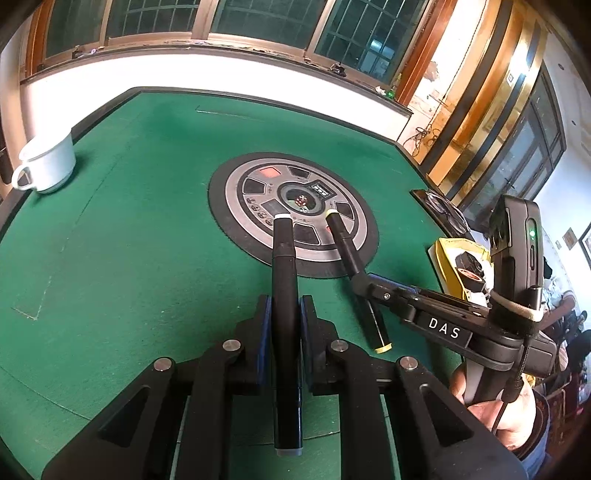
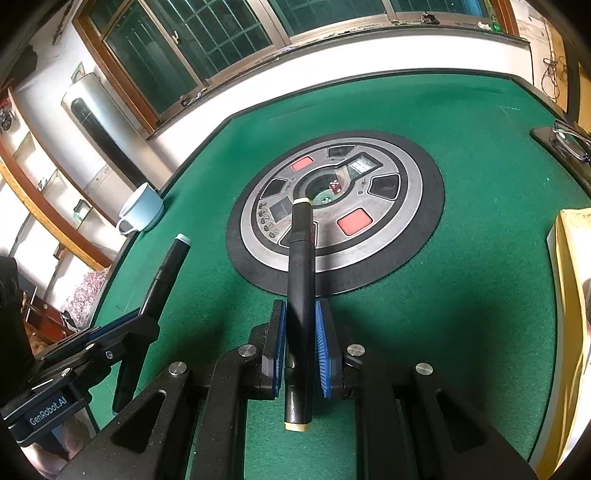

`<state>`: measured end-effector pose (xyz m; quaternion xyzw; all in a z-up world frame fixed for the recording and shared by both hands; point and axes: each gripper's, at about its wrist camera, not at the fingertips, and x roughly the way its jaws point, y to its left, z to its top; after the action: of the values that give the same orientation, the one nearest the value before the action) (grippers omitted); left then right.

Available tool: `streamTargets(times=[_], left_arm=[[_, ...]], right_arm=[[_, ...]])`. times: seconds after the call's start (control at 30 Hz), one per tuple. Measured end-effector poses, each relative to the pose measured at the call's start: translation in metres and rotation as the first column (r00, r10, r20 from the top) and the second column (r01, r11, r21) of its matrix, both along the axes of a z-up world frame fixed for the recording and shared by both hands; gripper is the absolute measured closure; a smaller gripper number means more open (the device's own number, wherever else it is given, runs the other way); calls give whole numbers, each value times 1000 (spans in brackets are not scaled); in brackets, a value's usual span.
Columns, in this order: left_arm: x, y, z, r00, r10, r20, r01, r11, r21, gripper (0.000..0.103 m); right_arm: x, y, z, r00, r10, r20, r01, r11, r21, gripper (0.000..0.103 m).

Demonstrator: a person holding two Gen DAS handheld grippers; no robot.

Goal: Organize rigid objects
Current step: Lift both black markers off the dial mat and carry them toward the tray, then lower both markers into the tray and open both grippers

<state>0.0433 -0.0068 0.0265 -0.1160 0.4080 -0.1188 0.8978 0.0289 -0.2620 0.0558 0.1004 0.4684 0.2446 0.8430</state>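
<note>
Home game room: green-felt mahjong surface (image 2: 480, 258) with central dice console (image 2: 334, 206), barred windows (image 1: 229, 18), wall-mounted water heater (image 2: 92, 110).

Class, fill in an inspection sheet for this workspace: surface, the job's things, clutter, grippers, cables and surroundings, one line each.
Surface: green felt table with a round control panel at its centre.
Job's things: grey-capped marker, yellow-capped marker, white mug near the table edge.
Clutter: yellow box, glasses.
Grippers: left gripper shut on the grey-capped marker; right gripper shut on the yellow-capped marker.
Cables: thin black cable at the right gripper's handle.
Surroundings: windows behind the table.
</note>
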Motion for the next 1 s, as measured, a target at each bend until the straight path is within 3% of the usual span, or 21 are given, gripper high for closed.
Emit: streamTargets(times=[0.3, 0.63, 0.87, 1.0], left_arm=[[1, -6, 5, 1000, -3, 2, 3, 1000, -1, 91], [-7, -47, 30, 997, -59, 56, 59, 998, 6, 91], [-2, -110, 44, 983, -172, 61, 174, 984, -24, 91], [4, -168, 43, 963, -267, 32, 269, 961, -65, 91]], right_arm=[[-3, -2, 7, 1000, 10, 3, -10, 999, 43, 89], [-16, -35, 37, 997, -61, 39, 55, 987, 152, 89], [-37, -110, 55, 983, -170, 68, 154, 969, 195, 89], [-47, -165, 53, 962, -264, 64, 253, 957, 145, 89]])
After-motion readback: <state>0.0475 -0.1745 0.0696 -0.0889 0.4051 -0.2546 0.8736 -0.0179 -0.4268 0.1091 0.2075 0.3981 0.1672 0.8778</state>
